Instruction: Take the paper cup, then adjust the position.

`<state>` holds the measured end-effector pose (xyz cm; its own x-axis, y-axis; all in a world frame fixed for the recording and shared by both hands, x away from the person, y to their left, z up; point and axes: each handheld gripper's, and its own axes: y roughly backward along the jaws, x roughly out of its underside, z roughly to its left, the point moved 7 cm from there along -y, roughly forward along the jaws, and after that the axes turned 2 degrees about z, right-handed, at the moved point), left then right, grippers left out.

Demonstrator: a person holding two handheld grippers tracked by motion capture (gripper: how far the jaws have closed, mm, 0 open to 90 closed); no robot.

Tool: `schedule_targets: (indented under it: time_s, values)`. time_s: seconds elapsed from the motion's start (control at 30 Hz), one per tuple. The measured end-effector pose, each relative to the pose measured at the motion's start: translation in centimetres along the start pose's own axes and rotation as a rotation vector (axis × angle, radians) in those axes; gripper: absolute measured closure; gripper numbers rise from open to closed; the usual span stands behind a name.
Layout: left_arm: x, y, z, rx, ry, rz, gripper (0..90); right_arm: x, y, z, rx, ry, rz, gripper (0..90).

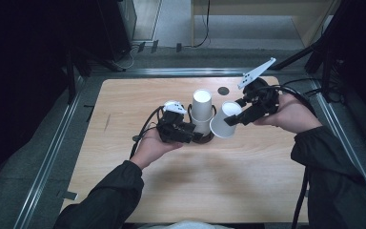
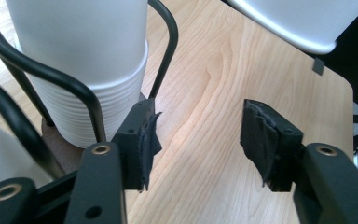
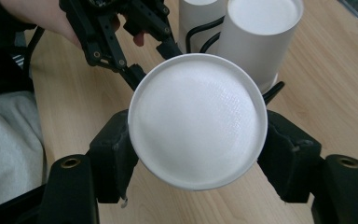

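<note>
A stack of white paper cups [image 1: 201, 110] [image 2: 84, 70] stands upside down in a black wire holder [image 1: 207, 139] [image 2: 46, 77] near the table's middle. My left gripper [image 1: 198, 136] [image 2: 198, 140] is open beside the holder's base. Bare wood lies between its pads, and its left pad sits close to a wire. My right gripper [image 1: 233, 119] [image 3: 200, 154] is shut on a single white cup [image 1: 224, 120] [image 3: 198, 121]. That cup is tipped on its side just right of the stack, its base facing the right gripper view. The stack [image 3: 261, 37] and the left gripper [image 3: 151, 60] lie behind it.
The wooden table [image 1: 181, 191] has a dark round hole [image 1: 223, 90] behind the holder. A second white cup [image 3: 200, 14] stands beside the stack in the holder. Metal rails and a grey floor [image 1: 43, 157] border the table. Both sleeves come in from the bottom edge.
</note>
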<state>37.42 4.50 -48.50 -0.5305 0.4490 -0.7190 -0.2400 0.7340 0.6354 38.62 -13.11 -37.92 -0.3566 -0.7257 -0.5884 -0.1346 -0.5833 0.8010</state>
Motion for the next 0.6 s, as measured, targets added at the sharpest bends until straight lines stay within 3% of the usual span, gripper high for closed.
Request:
schedule_targets:
  time_s: [0.17,0.33,0.47,0.6]
  values:
    - [1.0,0.5,-0.5,0.023,-0.055,0.02,36.4,1.5,-1.3,0.7,-0.002,0.023,0.014,33.2]
    - [1.8,0.9,-0.9,0.035,-0.088,0.039,31.1,2.7,-2.5,1.1,-0.023,0.01,0.003,33.2]
    - [2.3,1.4,-1.2,0.062,-0.076,0.031,29.0,3.2,-2.9,1.7,-0.024,0.014,-0.003,33.2]
    - [2.9,1.9,-1.5,0.073,-0.095,0.031,25.0,3.6,-3.4,2.4,-0.026,0.026,0.004,33.2]
